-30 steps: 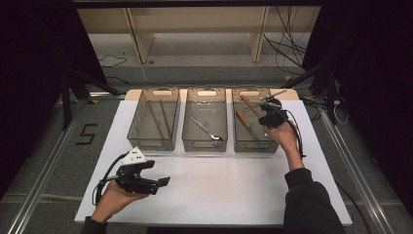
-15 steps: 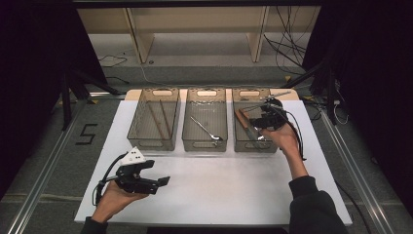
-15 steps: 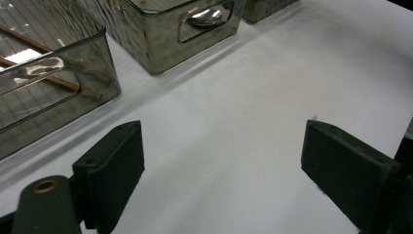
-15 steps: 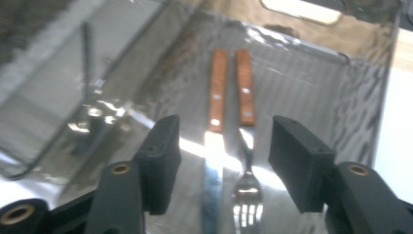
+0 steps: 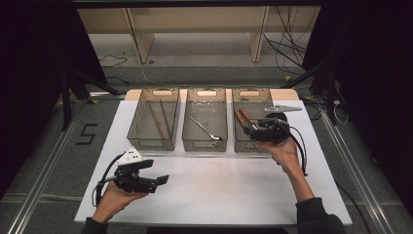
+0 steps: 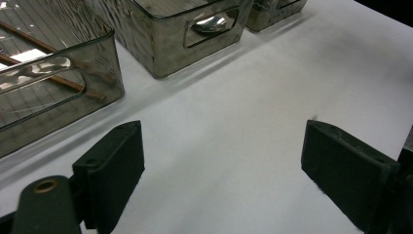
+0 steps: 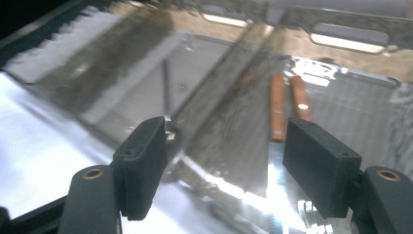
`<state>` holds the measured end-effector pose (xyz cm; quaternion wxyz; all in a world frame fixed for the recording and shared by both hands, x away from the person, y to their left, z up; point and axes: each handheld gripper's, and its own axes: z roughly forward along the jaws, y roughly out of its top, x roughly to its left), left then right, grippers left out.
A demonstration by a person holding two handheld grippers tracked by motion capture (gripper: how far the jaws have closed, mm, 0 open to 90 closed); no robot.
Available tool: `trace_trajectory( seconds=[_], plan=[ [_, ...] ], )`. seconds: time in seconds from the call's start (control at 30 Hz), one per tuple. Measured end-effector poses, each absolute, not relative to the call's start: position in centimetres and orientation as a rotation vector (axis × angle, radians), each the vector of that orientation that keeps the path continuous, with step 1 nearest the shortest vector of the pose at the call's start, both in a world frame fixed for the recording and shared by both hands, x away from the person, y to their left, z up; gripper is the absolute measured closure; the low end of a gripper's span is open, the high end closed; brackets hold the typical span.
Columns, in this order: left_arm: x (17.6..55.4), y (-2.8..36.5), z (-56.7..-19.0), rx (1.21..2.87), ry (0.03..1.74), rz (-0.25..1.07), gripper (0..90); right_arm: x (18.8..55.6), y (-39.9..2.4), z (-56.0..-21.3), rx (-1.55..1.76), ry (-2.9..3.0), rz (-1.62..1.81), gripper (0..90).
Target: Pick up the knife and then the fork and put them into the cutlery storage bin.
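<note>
Black right jaws: spread wide with nothing between them, having just been opening; right gripper [image 5: 253,127] hangs over the near end of the right bin [image 5: 242,142].
Brown-handled knives [image 7: 287,105]: two, lying side by side on the floor of the right bin, just beyond the right gripper's jaws (judged freshly sorted there, which would explain the parted jaws).
Left jaws: wide apart, pinching nothing; left gripper [image 5: 163,179] held low over the white tabletop [image 5: 224,190], well short of the bins, apparently idle.
Middle bin [image 5: 205,145]: clear smoky plastic, holding one metal spoon [image 5: 208,130] laid diagonally.
Left bin [image 5: 150,142]: same make, holding a pair of brown chopsticks [image 5: 160,119] lengthwise.
Arrangement: three bins in a row at the far edge, one utensil type each (a sorting layout, by the look of it).
</note>
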<state>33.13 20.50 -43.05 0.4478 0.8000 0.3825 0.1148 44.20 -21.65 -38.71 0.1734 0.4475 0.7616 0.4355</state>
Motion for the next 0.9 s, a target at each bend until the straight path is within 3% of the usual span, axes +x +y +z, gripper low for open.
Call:
trace_trajectory(
  seconds=[0.9],
  plan=[
    [32.0, 20.4, -44.8, 1.882, 0.941, 0.275, 15.5, 32.6, -21.8, -42.9, 1.054, 2.154, 1.510, 21.9]
  ],
)
